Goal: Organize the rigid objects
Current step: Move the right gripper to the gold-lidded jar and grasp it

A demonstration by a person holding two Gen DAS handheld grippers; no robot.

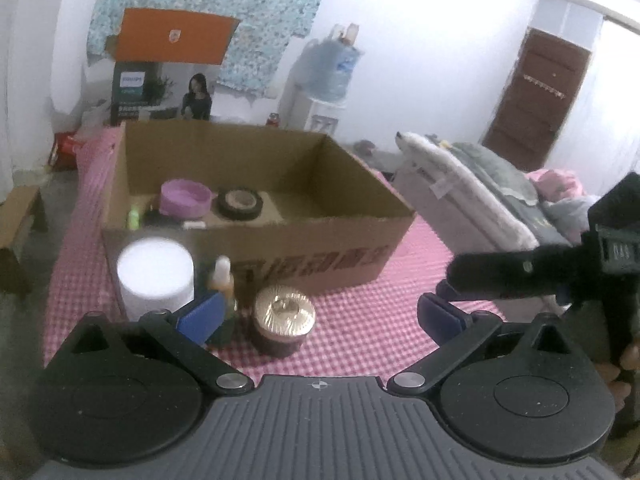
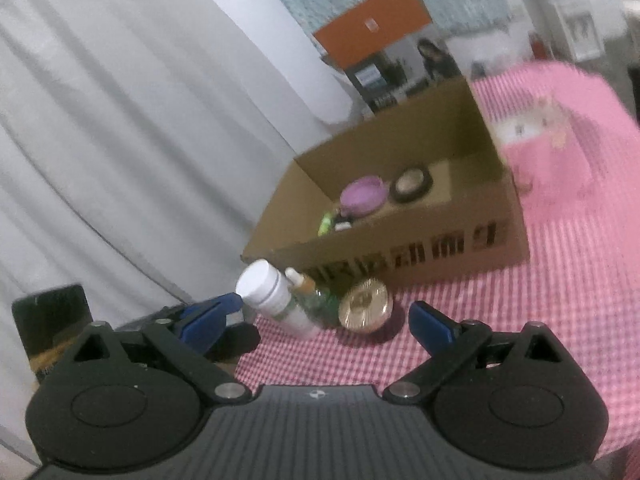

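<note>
Landmark for all positions: the cardboard box, sitting on the pink checked cloth.

Inside the box, toward its left end: a purple bowl, a black-rimmed round tin just beside it, and some small items in the left corner, one green, too small to identify. The right half of the box floor is bare. My reading: pieces are being filled in from the left, so space remains for the rest.

Outside the box, against its near wall at the left corner, three things stand in a tight row: a white bottle, a small dropper bottle and a jar with a gold lid. All upright. These look like the pieces not yet sorted; keeping them close to the wall makes for a short lift over the rim.

My left claw is spread wide, nothing between the fingers, aimed at the gold-lidded jar and dropper bottle. My right claw is also spread wide and empty, facing the same row from the side away from the box. Wide jaws suit the white bottle, the broadest of the three.

Risk, as I judge it: the three nearly touch, so closing on one may knock a neighbour.
</note>
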